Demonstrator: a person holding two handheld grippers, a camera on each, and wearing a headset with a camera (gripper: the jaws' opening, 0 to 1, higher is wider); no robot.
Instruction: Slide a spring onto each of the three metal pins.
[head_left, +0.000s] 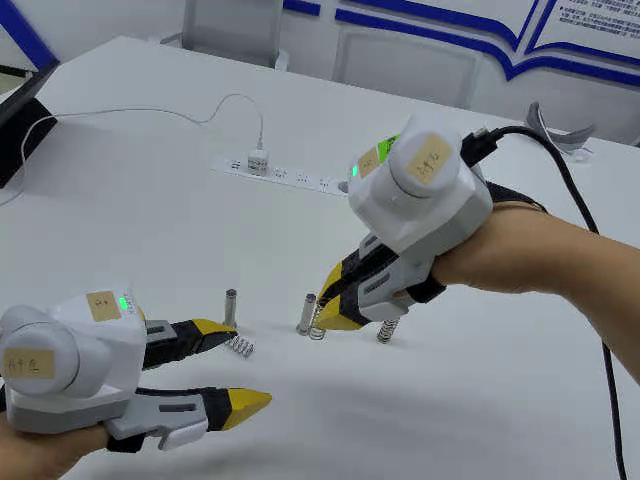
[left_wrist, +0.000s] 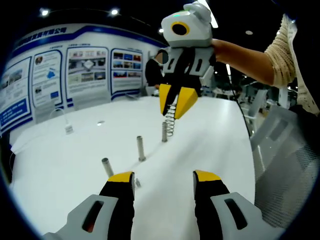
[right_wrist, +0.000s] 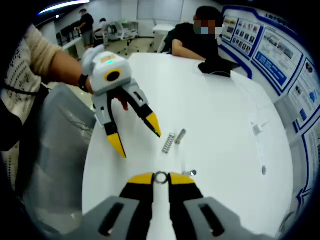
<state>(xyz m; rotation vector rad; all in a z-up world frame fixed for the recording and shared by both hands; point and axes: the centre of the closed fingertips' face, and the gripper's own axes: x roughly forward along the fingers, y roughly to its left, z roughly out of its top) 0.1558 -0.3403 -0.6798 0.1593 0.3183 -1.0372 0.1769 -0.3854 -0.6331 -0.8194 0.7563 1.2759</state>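
My right gripper (head_left: 322, 312) is shut on a spring (right_wrist: 161, 177), which hangs from its yellow tips (left_wrist: 172, 107) down beside the farthest pin (left_wrist: 164, 131). Two other upright metal pins (left_wrist: 141, 148) (left_wrist: 107, 166) stand bare on the white table. In the head view the held spring (head_left: 317, 329) sits right by the middle pin (head_left: 307, 313). A coiled piece (head_left: 387, 331) pokes out under the gripper body; I cannot tell whether it is pin or spring. A loose spring (head_left: 240, 346) lies next to the left pin (head_left: 231, 306). My left gripper (head_left: 240, 365) is open, holding nothing, short of that spring.
A white power strip (head_left: 285, 173) with a plugged charger and cable lies farther back on the table (head_left: 150, 200). The right gripper's black cable (head_left: 580, 210) trails off to the right. A seated person (right_wrist: 200, 37) is at the table's far end.
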